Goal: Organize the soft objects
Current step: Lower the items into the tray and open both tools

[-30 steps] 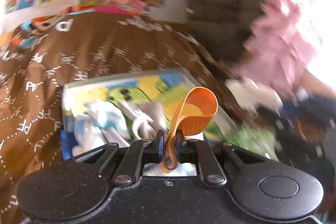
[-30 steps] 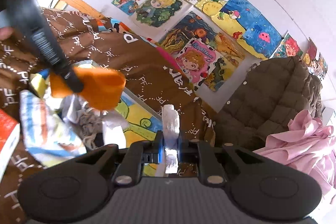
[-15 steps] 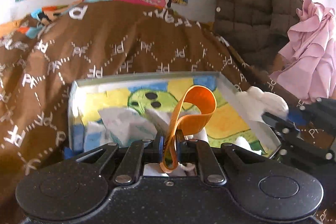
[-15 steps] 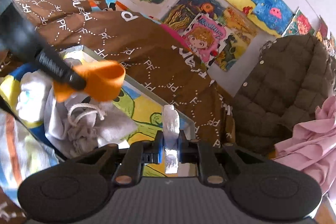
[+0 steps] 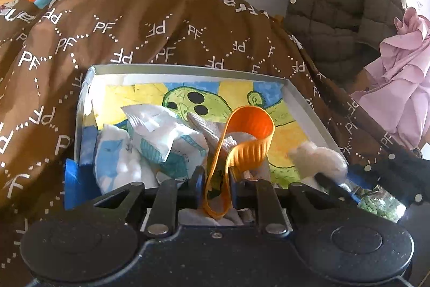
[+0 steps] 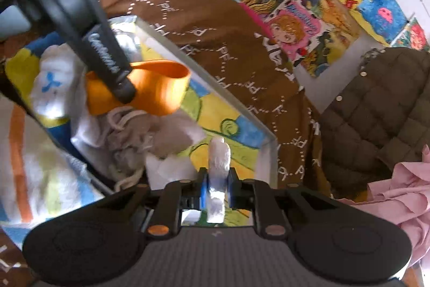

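An open shallow box (image 5: 188, 69) with a cartoon-painted floor lies on the brown blanket. It holds a white packet (image 5: 161, 136), a white-and-blue sock (image 5: 115, 155) and a grey drawstring cloth (image 6: 134, 141). My left gripper (image 5: 217, 174) hangs low over the box's near side with an orange rubber band (image 5: 250, 131) looped upright between its pads. Its jaws are opening and the band's strands still lie against the pads. My right gripper (image 6: 217, 179) is over the box's right corner (image 6: 271, 144), its jaws opening around a white fluffy piece (image 6: 219, 155) that still touches both pads.
The brown "PF" blanket (image 5: 134, 26) surrounds the box. A quilted olive jacket (image 5: 338, 4) and a pink cloth (image 5: 397, 88) lie to the right. Posters (image 6: 295, 26) cover the wall behind. A striped cloth (image 6: 40, 179) and a bag of green bits (image 5: 376, 203) sit near the box.
Both grippers have come down closer over the box. The jaws of each have widened a little, so the orange band now spreads into a loop between the left pads.
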The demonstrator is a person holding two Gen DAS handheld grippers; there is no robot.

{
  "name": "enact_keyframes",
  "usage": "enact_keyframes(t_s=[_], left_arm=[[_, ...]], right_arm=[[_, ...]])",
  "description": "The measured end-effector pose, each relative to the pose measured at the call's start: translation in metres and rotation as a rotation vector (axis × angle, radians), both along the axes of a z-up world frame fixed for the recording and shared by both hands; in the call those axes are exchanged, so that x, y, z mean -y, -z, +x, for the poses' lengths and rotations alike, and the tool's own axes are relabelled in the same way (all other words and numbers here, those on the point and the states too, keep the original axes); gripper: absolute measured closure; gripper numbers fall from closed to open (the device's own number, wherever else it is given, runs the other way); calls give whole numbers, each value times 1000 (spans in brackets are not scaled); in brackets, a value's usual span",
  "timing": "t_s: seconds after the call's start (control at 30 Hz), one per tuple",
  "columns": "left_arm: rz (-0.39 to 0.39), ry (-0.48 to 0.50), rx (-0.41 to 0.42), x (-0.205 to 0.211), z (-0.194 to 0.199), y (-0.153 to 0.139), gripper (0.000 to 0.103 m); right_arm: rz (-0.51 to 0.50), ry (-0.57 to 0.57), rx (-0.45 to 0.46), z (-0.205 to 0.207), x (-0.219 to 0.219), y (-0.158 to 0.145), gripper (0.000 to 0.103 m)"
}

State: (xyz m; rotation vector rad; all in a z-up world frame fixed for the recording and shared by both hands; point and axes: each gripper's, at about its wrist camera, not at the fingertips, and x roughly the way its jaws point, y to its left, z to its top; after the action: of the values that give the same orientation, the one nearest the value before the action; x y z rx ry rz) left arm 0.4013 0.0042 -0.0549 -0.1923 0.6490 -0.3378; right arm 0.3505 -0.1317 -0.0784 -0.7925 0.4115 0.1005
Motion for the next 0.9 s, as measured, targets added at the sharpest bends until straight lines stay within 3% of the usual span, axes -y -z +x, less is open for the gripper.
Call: enact_keyframes(t_s=[0.13,0.2,0.4,0.63,0.9], left_arm=[[2,1,-5,1,-1,-3,75],[2,0,-2,1,-3,-5,71],[10,-10,27,3,-15,-17,47],[30,-78,111,2,-45,-48,27],[77,-121,214,2,-100,-86,13]], right_arm=[[-3,-16,-10,-3,-4,1,66],[2,-18,-17,-5,-4,2,63],[60,9,-21,-10,6,-10,48],[196,46,27,-35,21,-52,30],[399,64,101,-83,43,-109,11]])
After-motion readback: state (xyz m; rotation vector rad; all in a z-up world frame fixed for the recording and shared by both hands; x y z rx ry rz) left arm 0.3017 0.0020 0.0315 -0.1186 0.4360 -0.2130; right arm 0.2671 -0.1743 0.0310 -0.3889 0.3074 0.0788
